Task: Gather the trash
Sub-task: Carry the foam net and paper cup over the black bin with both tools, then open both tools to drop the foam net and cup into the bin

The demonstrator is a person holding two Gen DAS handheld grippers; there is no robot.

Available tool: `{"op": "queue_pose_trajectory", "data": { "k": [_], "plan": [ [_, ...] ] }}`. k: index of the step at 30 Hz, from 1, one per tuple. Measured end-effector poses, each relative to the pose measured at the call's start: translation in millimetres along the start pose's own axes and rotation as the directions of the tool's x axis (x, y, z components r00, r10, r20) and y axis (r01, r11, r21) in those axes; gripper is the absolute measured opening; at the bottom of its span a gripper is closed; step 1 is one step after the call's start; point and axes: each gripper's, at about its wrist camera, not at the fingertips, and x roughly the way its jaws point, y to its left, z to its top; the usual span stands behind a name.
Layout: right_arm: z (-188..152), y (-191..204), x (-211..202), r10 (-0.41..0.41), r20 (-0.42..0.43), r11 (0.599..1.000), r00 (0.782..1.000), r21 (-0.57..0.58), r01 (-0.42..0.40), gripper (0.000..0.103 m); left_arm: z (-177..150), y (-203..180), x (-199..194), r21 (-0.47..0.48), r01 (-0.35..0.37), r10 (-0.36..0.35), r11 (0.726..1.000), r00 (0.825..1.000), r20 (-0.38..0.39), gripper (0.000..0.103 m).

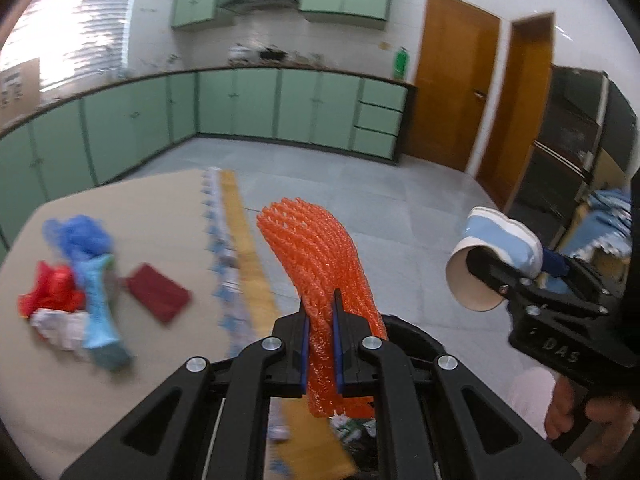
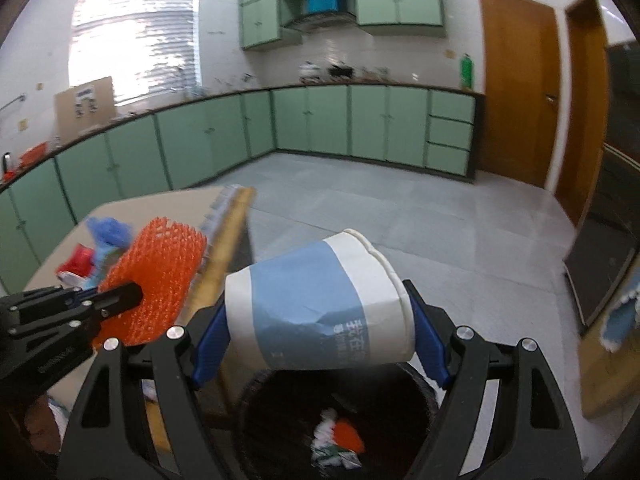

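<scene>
My left gripper (image 1: 322, 344) is shut on an orange foam net sleeve (image 1: 320, 256) that sticks up past the table's edge; the same orange foam net sleeve (image 2: 160, 276) shows at the left of the right wrist view. My right gripper (image 2: 316, 320) is shut on a blue-and-white paper cup (image 2: 316, 300) lying sideways between its blue pads, right above a dark trash bin (image 2: 340, 420) with crumpled scraps inside. The same paper cup (image 1: 496, 256) shows in the left wrist view, in my right gripper (image 1: 492, 268). More trash (image 1: 76, 276) lies on the table (image 1: 152, 204): blue, red and white pieces.
A dark red flat piece (image 1: 158, 298) lies near the trash pile. A patterned cloth edge with a yellow band (image 1: 244, 248) runs along the table's side. Green cabinets (image 1: 280, 108) line the far walls, wooden doors (image 1: 452, 92) stand at right. Grey tiled floor (image 1: 360, 184) lies between.
</scene>
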Motion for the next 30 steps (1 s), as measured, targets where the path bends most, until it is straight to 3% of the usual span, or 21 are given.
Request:
{"op": "queue_pose_trajectory", "data": {
  "k": [11,14,17,25,30],
  "plan": [
    [-53.9,-48.8,52.9,-0.089,-0.151,0.994,0.985,0.044,0.096,0.078,-19.2,-50.7,76.7,0.066,0.087,-0.076,0.994,0.985,-0.157,0.012],
    [-65.9,-56.0,63.5,-0.106,-0.185,0.992,0.977,0.05,0.117,0.085,-20.1,-48.2,93.3,0.048,0.092,-0.081,0.995,0.977,-0.195,0.029],
    [-69.6,-62.9,68.2,-0.126,-0.2,0.988,0.972,0.062,0.14,0.088,-21.4,-47.0,93.5,0.023,0.102,-0.095,0.995,0.974,-0.206,0.037],
    [-58.7,-61.4,60.3,-0.151,-0.158,0.984,0.976,0.074,0.164,0.097,-8.5,-28.3,71.8,-0.002,0.068,-0.068,0.998,0.988,-0.137,0.052],
    [-39.8,-34.6,46.0,-0.109,-0.089,0.992,0.99,0.059,0.114,0.098,-0.5,-5.8,29.7,0.029,-0.061,0.061,0.998,0.998,-0.005,0.061]
  ]
}}
